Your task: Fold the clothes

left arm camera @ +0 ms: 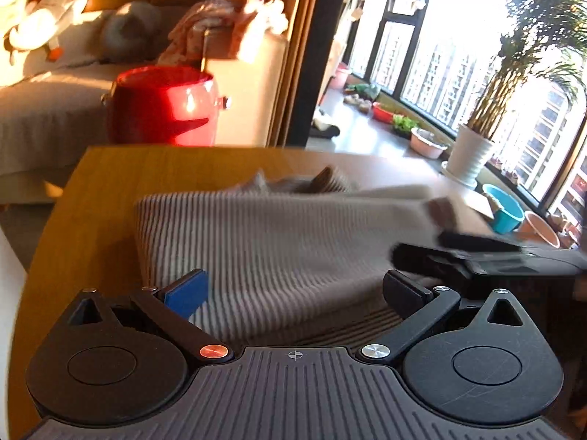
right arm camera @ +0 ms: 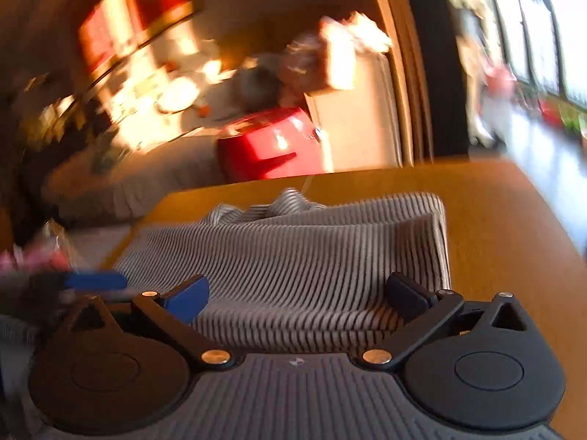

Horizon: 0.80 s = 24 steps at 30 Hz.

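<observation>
A grey-and-white striped garment (left arm camera: 275, 234) (right arm camera: 312, 249) lies folded over on the wooden table (left arm camera: 106, 183) (right arm camera: 506, 227), its far edge bunched. My left gripper (left arm camera: 295, 293) hovers low over the garment's near part, jaws wide open, with cloth below the pads and nothing pinched. My right gripper (right arm camera: 297, 295) is also wide open over the near edge of the cloth, near the garment's right fold. In the left wrist view, the right gripper's black fingers (left arm camera: 473, 247) show blurred at the garment's right side. The left gripper's blue finger (right arm camera: 97, 280) shows blurred at the left of the right wrist view.
Beyond the table's far edge stand a red stool (left arm camera: 165, 106) (right arm camera: 268, 143) and a sofa (left arm camera: 44, 117) with a heap of clothes (left arm camera: 227, 22) on its arm. By the windows at the right are a white plant pot (left arm camera: 469, 154) and a blue basin (left arm camera: 508, 212).
</observation>
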Each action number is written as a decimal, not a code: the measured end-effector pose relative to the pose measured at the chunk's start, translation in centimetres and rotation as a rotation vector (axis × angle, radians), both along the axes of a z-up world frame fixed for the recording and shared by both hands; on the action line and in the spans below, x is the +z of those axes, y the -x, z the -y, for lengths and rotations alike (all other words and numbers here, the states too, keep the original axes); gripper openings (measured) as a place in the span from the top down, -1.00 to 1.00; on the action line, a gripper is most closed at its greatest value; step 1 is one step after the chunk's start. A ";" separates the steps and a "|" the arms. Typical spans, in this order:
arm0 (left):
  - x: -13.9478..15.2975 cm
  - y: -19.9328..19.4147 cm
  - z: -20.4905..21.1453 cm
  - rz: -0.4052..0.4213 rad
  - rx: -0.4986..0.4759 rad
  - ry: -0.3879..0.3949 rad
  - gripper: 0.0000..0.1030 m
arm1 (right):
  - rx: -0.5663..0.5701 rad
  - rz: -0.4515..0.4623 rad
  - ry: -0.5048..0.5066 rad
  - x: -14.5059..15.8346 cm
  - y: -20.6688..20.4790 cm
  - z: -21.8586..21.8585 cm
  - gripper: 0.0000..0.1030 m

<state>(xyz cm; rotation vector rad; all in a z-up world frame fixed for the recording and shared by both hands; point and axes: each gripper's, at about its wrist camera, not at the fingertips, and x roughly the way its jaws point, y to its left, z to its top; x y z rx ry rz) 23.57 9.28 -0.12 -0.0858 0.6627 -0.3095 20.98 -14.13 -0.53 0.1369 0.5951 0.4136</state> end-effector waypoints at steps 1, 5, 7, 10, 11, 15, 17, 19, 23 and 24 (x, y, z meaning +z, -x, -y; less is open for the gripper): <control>-0.5 0.0 0.0 0.011 -0.003 -0.004 -1.00 | 0.006 -0.003 0.016 0.1 0.2 0.1 -0.99; -1.1 0.3 0.4 0.030 -0.018 0.000 -1.00 | 0.030 0.004 0.060 0.2 1.3 0.6 -0.99; -1.2 0.5 0.6 0.031 -0.022 0.002 -1.00 | 0.025 0.003 0.064 0.2 1.6 0.8 -0.99; -1.2 1.0 0.6 0.033 -0.022 0.014 -1.00 | 0.026 0.001 0.072 0.3 1.8 1.1 -1.00; -1.3 1.2 0.6 0.033 -0.021 0.019 -1.00 | 0.030 0.000 0.077 0.3 2.0 1.1 -1.00; -1.3 1.5 0.5 0.038 -0.014 0.031 -1.00 | 0.056 -0.012 0.111 0.3 2.3 1.0 -1.00; -1.3 1.5 0.4 0.040 -0.013 0.039 -1.00 | 0.066 -0.016 0.143 0.3 2.3 0.7 -1.00; -1.4 1.3 0.1 0.040 -0.012 0.054 -1.00 | 0.075 -0.016 0.177 0.3 2.2 0.2 -1.00; -1.4 1.5 -0.5 0.044 -0.011 0.092 -1.00 | 0.060 -0.004 0.212 0.2 2.3 -0.1 -1.00; -1.5 1.5 -0.7 0.045 -0.010 0.105 -1.00 | 0.057 -0.001 0.214 0.2 2.4 -0.1 -1.00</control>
